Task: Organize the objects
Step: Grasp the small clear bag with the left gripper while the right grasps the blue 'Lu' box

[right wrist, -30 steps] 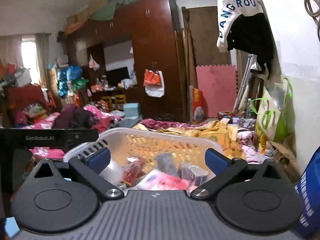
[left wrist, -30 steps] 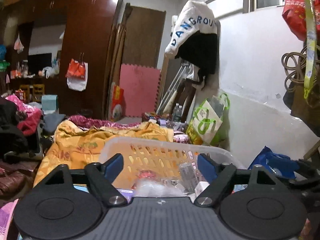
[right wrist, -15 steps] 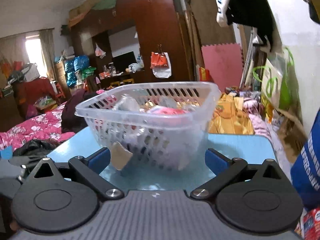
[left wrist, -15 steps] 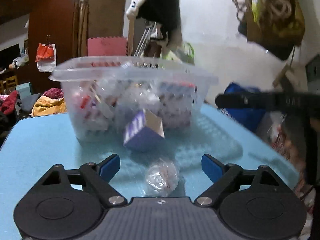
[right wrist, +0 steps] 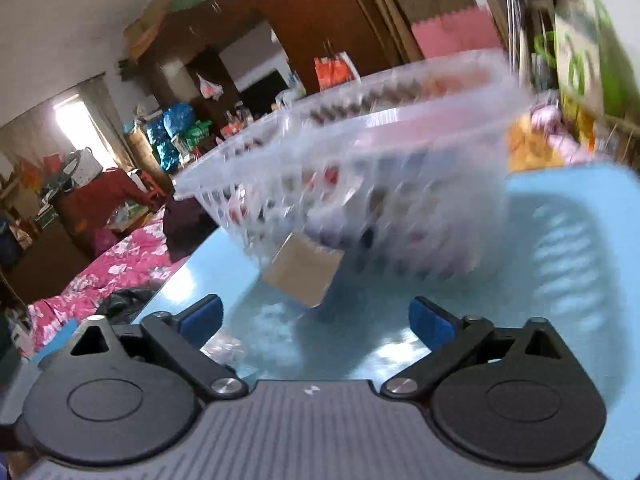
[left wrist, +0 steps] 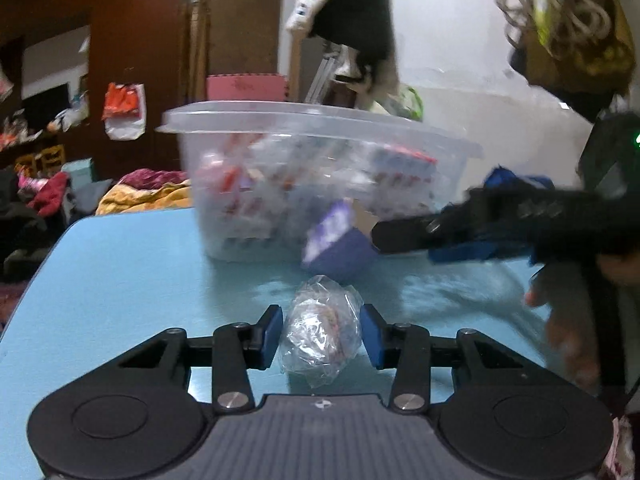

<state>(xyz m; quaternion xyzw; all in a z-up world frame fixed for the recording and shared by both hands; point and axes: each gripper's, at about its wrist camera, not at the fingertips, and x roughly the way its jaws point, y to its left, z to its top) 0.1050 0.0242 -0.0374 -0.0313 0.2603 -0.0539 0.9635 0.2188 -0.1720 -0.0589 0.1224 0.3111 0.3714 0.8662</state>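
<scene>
A clear plastic basket (left wrist: 320,184) full of small packets stands on the light blue table (left wrist: 120,280); it also shows in the right wrist view (right wrist: 380,184). A purple box (left wrist: 340,248) lies in front of it, seen as a brown box face (right wrist: 304,272) in the right wrist view. My left gripper (left wrist: 320,334) is shut on a clear-wrapped packet (left wrist: 320,332) resting on the table. My right gripper (right wrist: 316,318) is open and empty, low over the table, pointing at the box; it shows from the side in the left wrist view (left wrist: 480,232).
The table's left edge (left wrist: 36,284) and far right edge (right wrist: 616,176) are near. A bed with pink and yellow covers (right wrist: 120,264), a dark wardrobe (left wrist: 136,60) and hanging bags (left wrist: 568,20) surround the table.
Both grippers dropped from above the basket to table level. My left gripper closed on the wrapped packet. My right gripper swung in toward the box, tilted, with blur.
</scene>
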